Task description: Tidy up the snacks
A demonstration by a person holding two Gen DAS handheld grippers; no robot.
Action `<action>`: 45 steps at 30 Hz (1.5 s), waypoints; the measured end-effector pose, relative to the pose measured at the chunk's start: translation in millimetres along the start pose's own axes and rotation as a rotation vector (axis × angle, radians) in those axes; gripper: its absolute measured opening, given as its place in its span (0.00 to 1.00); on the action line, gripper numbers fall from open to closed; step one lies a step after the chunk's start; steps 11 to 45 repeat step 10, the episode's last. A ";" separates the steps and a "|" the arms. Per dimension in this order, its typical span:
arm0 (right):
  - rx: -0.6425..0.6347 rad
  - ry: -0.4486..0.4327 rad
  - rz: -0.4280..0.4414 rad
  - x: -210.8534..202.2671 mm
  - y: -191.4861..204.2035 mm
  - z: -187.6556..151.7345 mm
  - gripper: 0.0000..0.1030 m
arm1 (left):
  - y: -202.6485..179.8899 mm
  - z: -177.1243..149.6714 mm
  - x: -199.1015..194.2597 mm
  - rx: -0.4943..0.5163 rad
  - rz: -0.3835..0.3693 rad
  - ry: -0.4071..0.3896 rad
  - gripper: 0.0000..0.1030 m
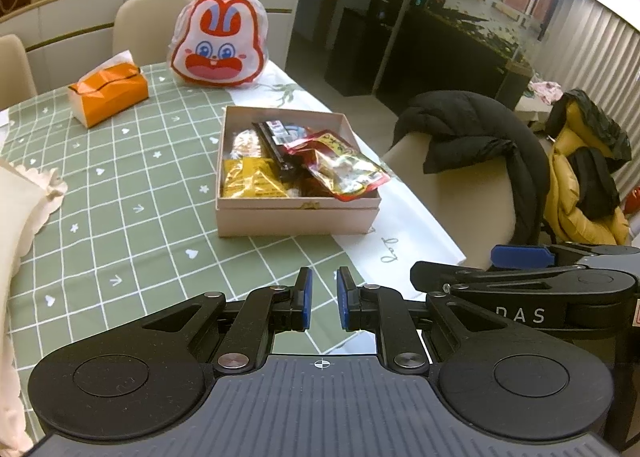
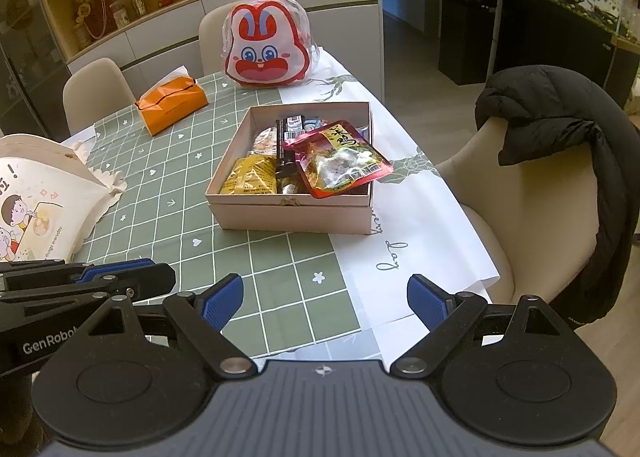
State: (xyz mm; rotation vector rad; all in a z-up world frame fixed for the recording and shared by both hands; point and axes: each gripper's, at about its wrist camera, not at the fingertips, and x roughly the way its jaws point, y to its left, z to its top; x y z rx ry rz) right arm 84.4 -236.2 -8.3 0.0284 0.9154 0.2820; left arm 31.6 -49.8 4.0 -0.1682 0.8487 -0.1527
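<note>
A pink cardboard box (image 1: 296, 217) (image 2: 292, 215) stands on the green checked tablecloth. It holds several snacks: a red packet (image 1: 340, 167) (image 2: 340, 159) lying on top at the right, a yellow packet (image 1: 250, 177) (image 2: 250, 177) at the front left, and a dark bar (image 1: 276, 147) (image 2: 289, 149) in the middle. My left gripper (image 1: 323, 303) hovers near the table's front edge, jaws a narrow gap apart, empty. My right gripper (image 2: 325, 303) is wide open and empty, beside the left one, short of the box.
An orange tissue box (image 1: 108, 93) (image 2: 172, 103) and a rabbit-face bag (image 1: 218, 43) (image 2: 266, 47) sit at the far end. A cream printed bag (image 2: 36, 201) lies at the left. A chair with a black jacket (image 2: 560, 161) stands at the right edge.
</note>
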 end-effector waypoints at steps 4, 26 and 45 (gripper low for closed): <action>-0.002 -0.002 -0.001 -0.3 0.7 0.7 0.87 | 0.1 -0.8 0.6 0.005 -0.005 -0.004 0.17; 0.009 0.003 -0.007 2.5 -1.1 2.1 0.87 | 0.2 -4.4 3.0 0.016 -0.018 -0.013 0.17; 0.009 0.003 -0.007 2.5 -1.1 2.1 0.87 | 0.2 -4.4 3.0 0.016 -0.018 -0.013 0.17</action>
